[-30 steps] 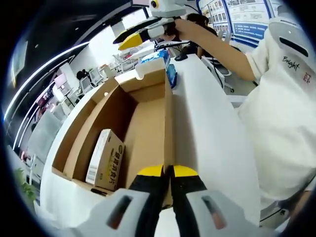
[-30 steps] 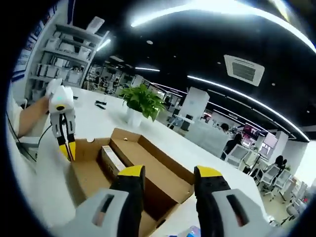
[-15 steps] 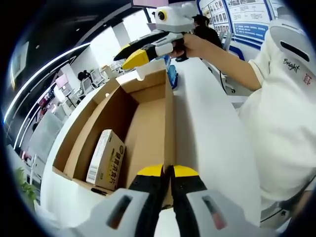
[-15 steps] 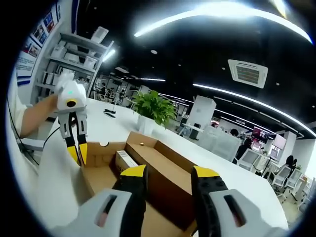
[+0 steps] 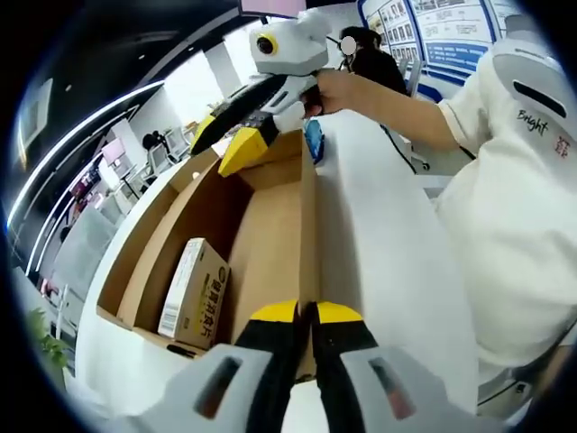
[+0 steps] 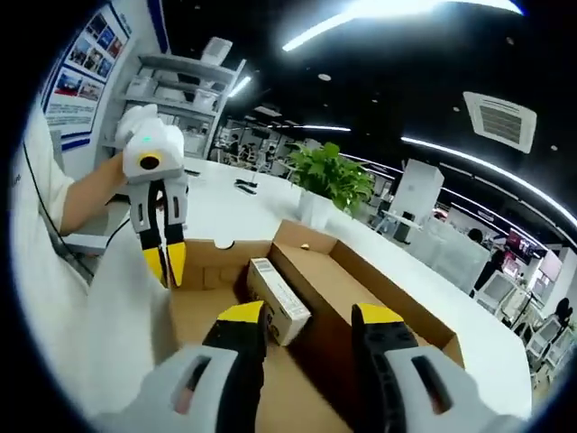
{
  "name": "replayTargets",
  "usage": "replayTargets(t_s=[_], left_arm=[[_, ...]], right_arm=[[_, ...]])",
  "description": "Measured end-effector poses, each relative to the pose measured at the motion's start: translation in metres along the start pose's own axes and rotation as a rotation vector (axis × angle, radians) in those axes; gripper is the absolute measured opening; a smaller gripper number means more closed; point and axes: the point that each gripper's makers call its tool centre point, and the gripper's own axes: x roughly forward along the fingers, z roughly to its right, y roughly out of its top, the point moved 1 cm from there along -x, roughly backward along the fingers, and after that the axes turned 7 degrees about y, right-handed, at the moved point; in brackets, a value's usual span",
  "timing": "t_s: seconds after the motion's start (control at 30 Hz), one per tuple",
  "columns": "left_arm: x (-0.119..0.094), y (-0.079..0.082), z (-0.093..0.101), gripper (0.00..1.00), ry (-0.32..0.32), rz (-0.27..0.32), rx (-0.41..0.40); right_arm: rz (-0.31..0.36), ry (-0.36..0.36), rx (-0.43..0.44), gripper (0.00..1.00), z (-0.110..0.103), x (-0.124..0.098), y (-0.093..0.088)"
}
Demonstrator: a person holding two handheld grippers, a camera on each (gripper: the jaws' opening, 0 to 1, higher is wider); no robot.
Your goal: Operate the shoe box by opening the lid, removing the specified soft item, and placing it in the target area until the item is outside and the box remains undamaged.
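The brown cardboard shoe box [image 5: 270, 234] lies open on the white table, lid off its top. Inside, against one long wall, rests a small white-and-tan printed pack [image 5: 194, 290], which is the pale carton [image 6: 278, 289] in the right gripper view. My left gripper [image 5: 305, 312] is shut on the top edge of the box's long side wall; in the right gripper view it appears as the left gripper [image 6: 166, 265] pinching that wall [image 6: 194, 251]. My right gripper [image 6: 302, 316] is open and hovers over the box's far end, where the left gripper view shows its yellow tips [image 5: 225, 144] apart.
A person in a white shirt [image 5: 514, 207] stands along the table's side. A blue pack [image 5: 313, 140] lies beyond the box's far end. A potted plant [image 6: 332, 177] stands on the table behind the box. White tabletop [image 5: 379, 244] runs beside the box.
My right gripper has come down and forward over the box's far end, so the box and pack look larger in its view. The left gripper has stayed clamped on the wall.
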Motion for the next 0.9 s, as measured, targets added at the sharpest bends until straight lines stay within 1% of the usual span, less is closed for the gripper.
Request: replayTargets(t_s=[0.07, 0.1, 0.17, 0.23, 0.27, 0.33, 0.37, 0.5, 0.57, 0.7, 0.8, 0.9], left_arm=[[0.0, 0.0, 0.0, 0.04, -0.004, -0.002, -0.005], [0.0, 0.0, 0.0, 0.04, -0.007, -0.006, -0.006], [0.0, 0.0, 0.001, 0.04, -0.008, -0.007, -0.006], [0.0, 0.0, 0.0, 0.04, -0.008, -0.007, -0.009], [0.0, 0.0, 0.0, 0.04, -0.007, -0.007, -0.009], [0.0, 0.0, 0.0, 0.04, -0.005, -0.006, -0.01], [0.0, 0.0, 0.0, 0.04, -0.005, -0.004, -0.008], [0.0, 0.001, 0.0, 0.04, -0.001, 0.001, -0.006], [0.0, 0.001, 0.0, 0.04, -0.002, 0.003, -0.004], [0.0, 0.001, 0.0, 0.04, -0.005, 0.006, -0.004], [0.0, 0.001, -0.001, 0.04, -0.004, 0.007, -0.007], [0.0, 0.001, -0.001, 0.04, -0.006, 0.006, -0.005]], right_arm=[[0.029, 0.017, 0.019, 0.34, -0.003, 0.004, 0.0], [0.021, 0.029, 0.049, 0.34, -0.003, 0.008, -0.005], [-0.011, 0.047, 0.049, 0.36, -0.003, 0.015, -0.013], [-0.048, 0.116, 0.044, 0.36, -0.012, 0.024, -0.019], [-0.051, 0.116, 0.056, 0.36, -0.012, 0.027, -0.018], [-0.053, 0.112, 0.039, 0.35, -0.012, 0.032, -0.017], [-0.069, 0.111, 0.023, 0.35, -0.011, 0.035, -0.017], [-0.085, 0.124, 0.019, 0.33, -0.012, 0.041, -0.015], [-0.12, 0.154, -0.014, 0.32, -0.017, 0.045, -0.018], [-0.172, 0.17, -0.054, 0.32, -0.021, 0.057, -0.025], [-0.174, 0.136, -0.059, 0.3, -0.014, 0.064, -0.024], [-0.185, 0.168, -0.041, 0.3, -0.02, 0.07, -0.025]])
